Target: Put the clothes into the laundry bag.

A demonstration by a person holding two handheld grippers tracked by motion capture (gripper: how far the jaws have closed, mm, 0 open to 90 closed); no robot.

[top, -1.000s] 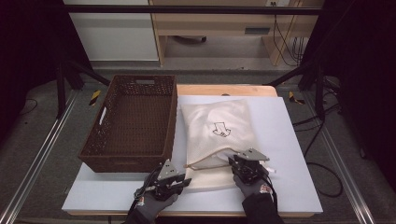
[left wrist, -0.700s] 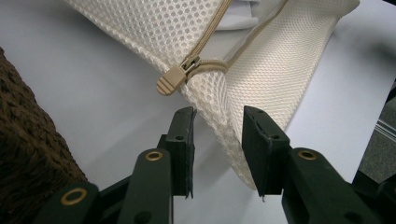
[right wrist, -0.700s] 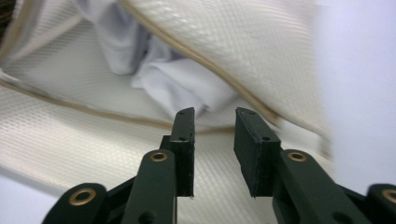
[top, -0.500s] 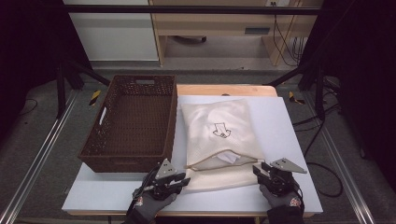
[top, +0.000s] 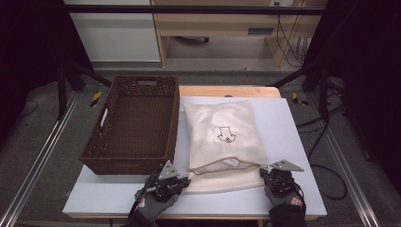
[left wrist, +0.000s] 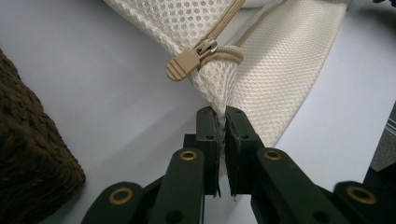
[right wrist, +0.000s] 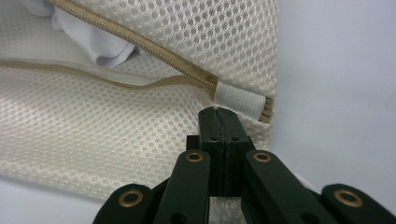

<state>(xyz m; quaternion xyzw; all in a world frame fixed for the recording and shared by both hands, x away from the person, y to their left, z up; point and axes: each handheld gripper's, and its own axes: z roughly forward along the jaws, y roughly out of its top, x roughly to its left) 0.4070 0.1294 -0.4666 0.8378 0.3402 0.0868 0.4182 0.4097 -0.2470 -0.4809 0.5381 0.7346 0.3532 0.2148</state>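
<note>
Mesh bag [top: 224, 142] lies on the counter [top: 293, 142] beside the basket [top: 135, 123], open zipper mouth spanning both hands. Left tongs [left wrist: 222, 116], just closing, pinch the slider-end corner. Right tongs [right wrist: 219, 114], just closed, pinch the mesh at the far corner.

High view: the table top [top: 293, 142] is evenly and moderately lit from above, while the surroundings to the left and right fall into near-black. The picture is soft and low in detail, with slight grain; no glare is noted on the white surface. The wicker basket [top: 135, 125] reads dark, its weave barely resolved, and casts only a faint shadow at its base. Left gripper view: bright, diffuse light; the mesh bag [left wrist: 280, 60] and zipper pull [left wrist: 184, 65] are sharp, the near jaws slightly soft, the brown basket corner at the left edge blurred. Right gripper view: comparably bright, the mesh crisp at centre, soft shadow under the zipper opening, and focus falling off towards the bottom edge.
</note>
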